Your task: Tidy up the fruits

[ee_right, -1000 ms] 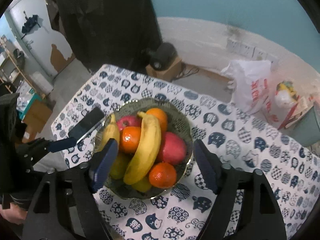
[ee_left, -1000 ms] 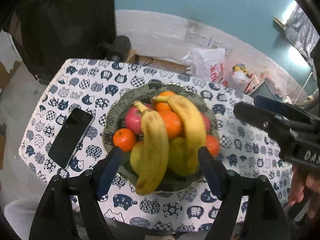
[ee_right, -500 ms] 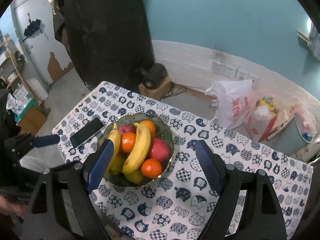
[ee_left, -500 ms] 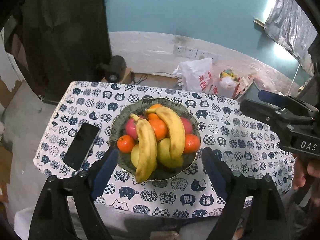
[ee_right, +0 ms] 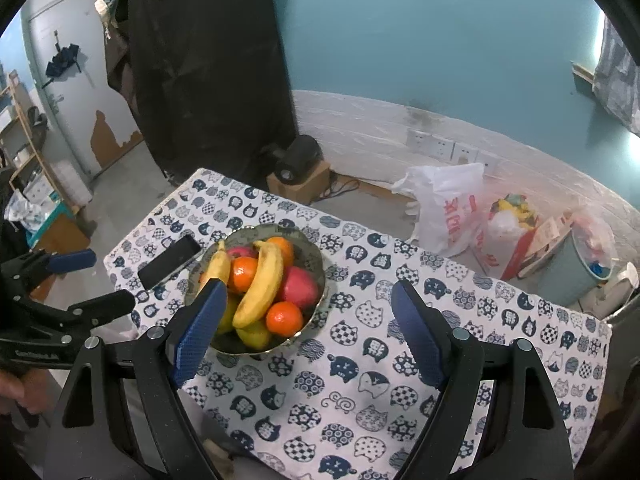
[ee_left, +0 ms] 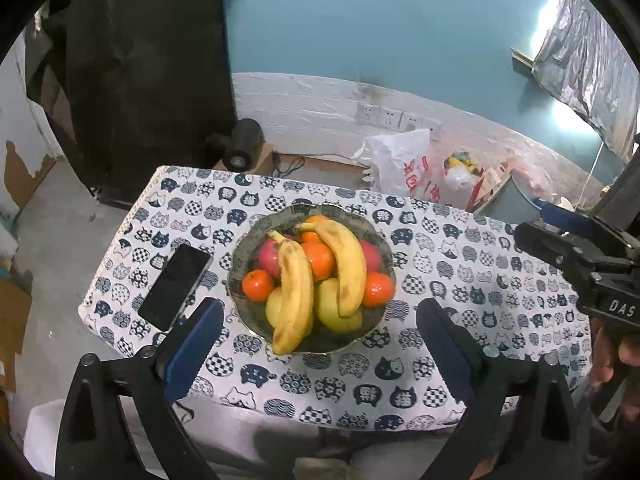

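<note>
Bananas atop fruit bowl, grippers apart

the two bananas lie across the pile in the bowl and hide most of the pale green fruit beneath them. in the right wrist view the right gripper's near pad covers the bowl's near left rim. right of the bowl, the surface is cut off by the picture's dark edge. the red print on the white plastic bag behind the bowl is too small to read.
</note>
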A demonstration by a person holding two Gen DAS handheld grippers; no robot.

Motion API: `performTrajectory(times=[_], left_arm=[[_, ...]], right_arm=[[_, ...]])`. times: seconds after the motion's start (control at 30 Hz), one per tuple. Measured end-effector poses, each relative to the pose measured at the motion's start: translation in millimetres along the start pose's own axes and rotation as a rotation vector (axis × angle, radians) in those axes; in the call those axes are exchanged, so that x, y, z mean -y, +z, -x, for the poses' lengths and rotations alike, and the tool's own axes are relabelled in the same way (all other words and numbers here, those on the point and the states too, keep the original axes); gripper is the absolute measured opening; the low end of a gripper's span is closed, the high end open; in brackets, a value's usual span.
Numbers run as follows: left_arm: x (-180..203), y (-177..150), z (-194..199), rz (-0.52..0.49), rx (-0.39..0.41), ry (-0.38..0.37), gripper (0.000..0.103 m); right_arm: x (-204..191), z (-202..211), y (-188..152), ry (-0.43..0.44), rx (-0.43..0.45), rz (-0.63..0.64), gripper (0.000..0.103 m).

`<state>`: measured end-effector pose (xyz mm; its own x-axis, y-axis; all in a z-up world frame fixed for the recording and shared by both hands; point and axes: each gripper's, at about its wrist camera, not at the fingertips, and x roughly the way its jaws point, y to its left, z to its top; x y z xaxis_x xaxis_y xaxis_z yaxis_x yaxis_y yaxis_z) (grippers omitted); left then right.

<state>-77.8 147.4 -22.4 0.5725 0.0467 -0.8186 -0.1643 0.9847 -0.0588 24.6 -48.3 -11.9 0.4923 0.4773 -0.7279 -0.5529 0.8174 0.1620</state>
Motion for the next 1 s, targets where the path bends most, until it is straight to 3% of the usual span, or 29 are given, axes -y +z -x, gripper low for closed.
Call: performTrajectory(times=[0.43, 1.0], left_arm=[[25.6, 8.0, 8.6, -0.068, 0.033, 0.031, 0.100], [27.4, 8.6, 8.4, -0.066, 0.028, 0.033, 0.100]], right_arm=[[15.9, 2.3, -7.8, -0.007, -0.008, -0.020, 0.083], [17.2, 3.6, -8.7, -0.005, -0.013, -0.021, 0.083]])
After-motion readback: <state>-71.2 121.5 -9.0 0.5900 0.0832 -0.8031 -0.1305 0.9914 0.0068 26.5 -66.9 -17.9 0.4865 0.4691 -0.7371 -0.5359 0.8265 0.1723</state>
